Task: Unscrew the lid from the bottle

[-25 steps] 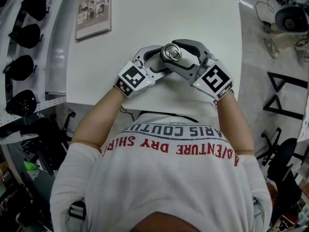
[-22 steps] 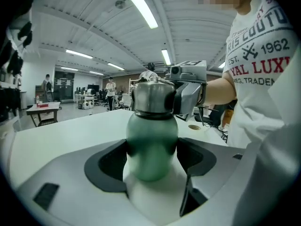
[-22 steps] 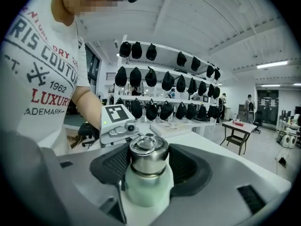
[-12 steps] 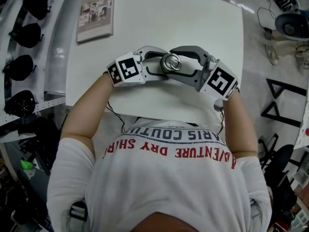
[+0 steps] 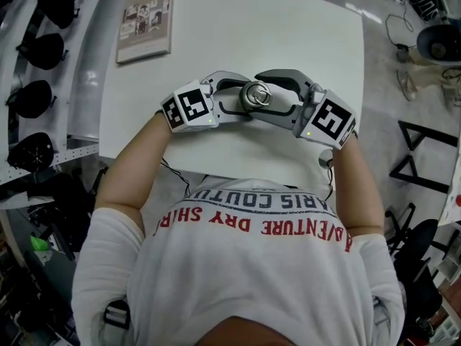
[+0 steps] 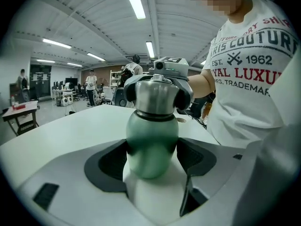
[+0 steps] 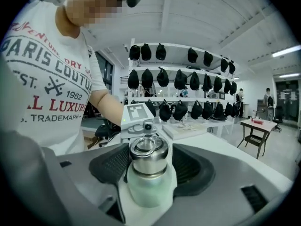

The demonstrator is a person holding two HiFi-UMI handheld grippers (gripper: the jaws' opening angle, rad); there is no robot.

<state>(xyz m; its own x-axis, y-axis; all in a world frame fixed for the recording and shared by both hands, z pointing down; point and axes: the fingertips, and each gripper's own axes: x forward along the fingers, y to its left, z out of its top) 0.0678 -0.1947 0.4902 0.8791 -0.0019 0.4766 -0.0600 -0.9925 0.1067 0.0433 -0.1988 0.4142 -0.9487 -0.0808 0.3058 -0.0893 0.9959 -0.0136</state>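
While bent over a white table (image 5: 288,42), wears a white shirt (image 5: 252,280) printed, as far as legible, PARIS COUTU, EST. 1962, LUXUR and TRADEMARK, with DRY in red. Shares the table with a booklet (image 5: 144,21) lying flat at the far left corner, print too small to read. Clamps the left gripper (image 6: 153,159) on the green bottle (image 6: 153,131), upright near the table's close edge, pads pressed to its body. Has just been opening the right gripper (image 7: 148,166), pads now barely off the steel lid (image 7: 148,154) between them, atop the bottle's neck.
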